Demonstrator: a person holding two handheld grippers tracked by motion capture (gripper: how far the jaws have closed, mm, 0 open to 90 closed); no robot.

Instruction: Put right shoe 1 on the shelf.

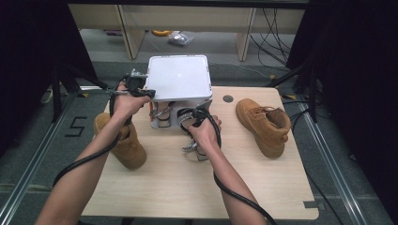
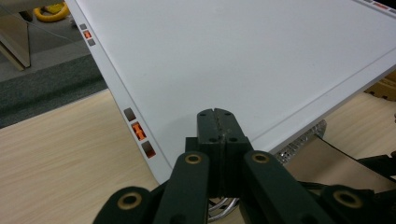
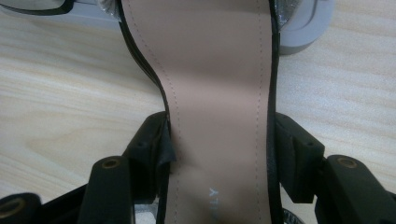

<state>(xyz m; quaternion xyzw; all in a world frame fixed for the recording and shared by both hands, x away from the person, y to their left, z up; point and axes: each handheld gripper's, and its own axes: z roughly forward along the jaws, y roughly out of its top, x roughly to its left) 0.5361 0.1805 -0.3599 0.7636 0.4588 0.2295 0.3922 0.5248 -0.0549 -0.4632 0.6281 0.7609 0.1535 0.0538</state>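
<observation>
We see two tan suede lace-up boots: one boot point(image 1: 264, 125) lies on its side at the right of the pale wooden tabletop point(image 1: 178, 187), the other boot point(image 1: 126, 145) stands at the left edge. Beyond, a yellow ring point(image 1: 162, 33) and a clear plastic bag point(image 1: 179, 38) rest on the grey floor point(image 1: 197, 47).

Your left gripper point(image 2: 218, 122) is keeping its jaws pressed together, tips resting against the white lid point(image 2: 243, 60) of the box, which is tilting up over the wooden table point(image 2: 65, 144). Orange tabs point(image 2: 137, 131) are showing along the lid's near edge, toward its corner.
</observation>
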